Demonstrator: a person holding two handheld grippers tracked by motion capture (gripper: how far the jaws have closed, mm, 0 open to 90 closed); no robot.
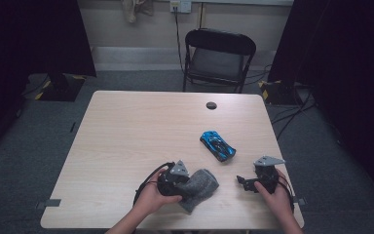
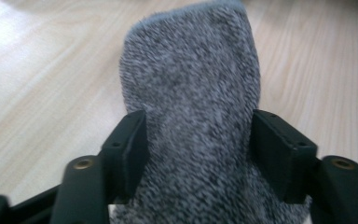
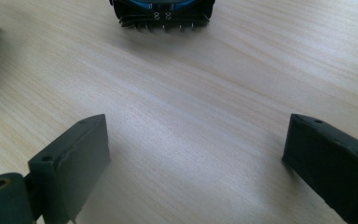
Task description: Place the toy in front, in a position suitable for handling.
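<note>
While L claw [image 2: 198, 154] grips sock [image 2: 191, 93], car [image 1: 217, 145] prob. clear.

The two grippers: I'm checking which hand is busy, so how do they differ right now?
The left gripper has its jaws pressed on the sides of the grey sock; the right gripper has its jaws wide apart over bare table. The left gripper lies against the sock; the right gripper faces the blue toy car from a distance. Both sit near the table's front edge, each in a hand.
</note>
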